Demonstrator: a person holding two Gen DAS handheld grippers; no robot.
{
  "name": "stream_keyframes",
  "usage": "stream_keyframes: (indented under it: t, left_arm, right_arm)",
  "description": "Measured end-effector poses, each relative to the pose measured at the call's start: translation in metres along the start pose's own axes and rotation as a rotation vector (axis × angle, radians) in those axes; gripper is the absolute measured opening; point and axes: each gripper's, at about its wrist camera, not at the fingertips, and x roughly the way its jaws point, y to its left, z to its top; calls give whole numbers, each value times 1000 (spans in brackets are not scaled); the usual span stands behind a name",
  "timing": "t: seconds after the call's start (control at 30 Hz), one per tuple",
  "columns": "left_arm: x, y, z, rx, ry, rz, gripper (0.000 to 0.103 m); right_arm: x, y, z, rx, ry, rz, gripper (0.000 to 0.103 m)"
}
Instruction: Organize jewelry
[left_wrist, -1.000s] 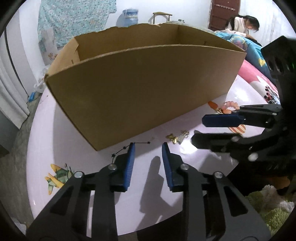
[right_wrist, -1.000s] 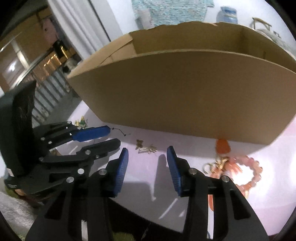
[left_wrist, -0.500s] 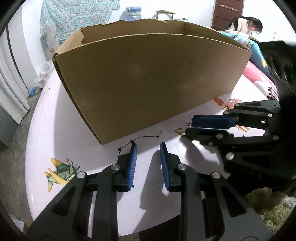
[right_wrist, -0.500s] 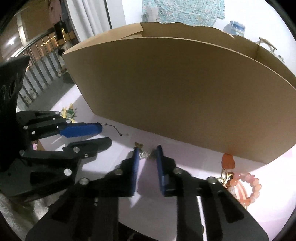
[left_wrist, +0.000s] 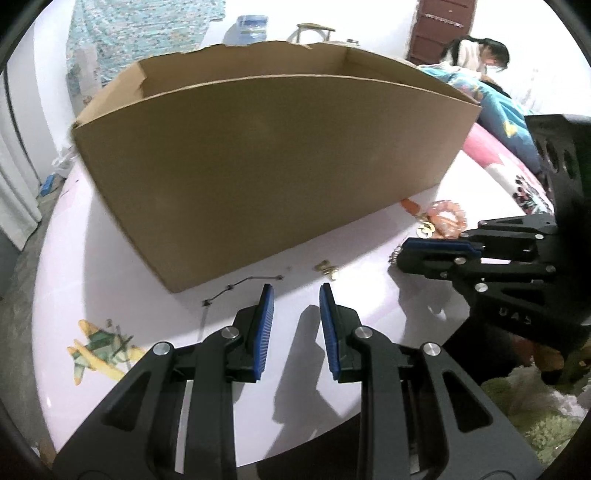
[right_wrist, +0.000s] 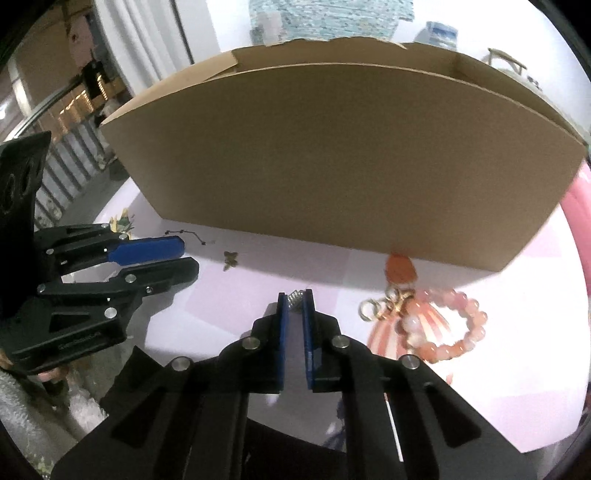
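My right gripper (right_wrist: 294, 296) has its jaws closing on a small silver spring-like trinket (right_wrist: 294, 298), pinched at the pad tips just above the round white table (right_wrist: 258, 291). The same gripper (left_wrist: 402, 254) comes in from the right in the left wrist view. My left gripper (left_wrist: 295, 295) hovers partly open over the table with nothing between its pads. A gold butterfly piece (left_wrist: 327, 268) and a thin black star chain (left_wrist: 240, 286) lie just beyond it. A pink bead bracelet with gold clasps and an orange charm (right_wrist: 443, 325) lies to the right, near the tall open cardboard box (right_wrist: 332, 155).
The box fills the far side of the table. A plane picture (left_wrist: 99, 347) is printed on the tabletop at left. Behind the box, at the far right, a person (left_wrist: 476, 55) sits by a colourful blanket. Green fluffy fabric (left_wrist: 535, 398) lies below the table's near edge.
My right gripper closed from wide open onto the silver trinket and drew it back to the right, away from the gold butterfly piece. The left gripper stayed in place.
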Motion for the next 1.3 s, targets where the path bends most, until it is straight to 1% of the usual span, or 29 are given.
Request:
stream_keyframes:
  t: [0.1, 0.27, 0.63, 0.7, 0.93, 1.3]
  left_arm:
    - [6, -8, 4, 21, 7, -2, 24]
    - [15, -19, 11, 60, 14, 10, 24]
    - [18, -28, 14, 129, -1, 54, 23]
    - [18, -27, 15, 133, 0, 51, 22]
    - [19, -29, 17, 152, 4, 53, 12]
    - [17, -30, 13, 150, -11, 46, 10]
  right_arm:
    - [-1, -5, -2, 28, -5, 14, 8]
    - [-4, -7, -6, 30, -13, 18, 8]
    - [-4, -9, -5, 42, -20, 37, 8]
    - [-4, -10, -4, 44, -21, 39, 8]
    - [-4, -9, -4, 45, -22, 40, 8]
    - [-3, -9, -1, 51, -22, 40, 8]
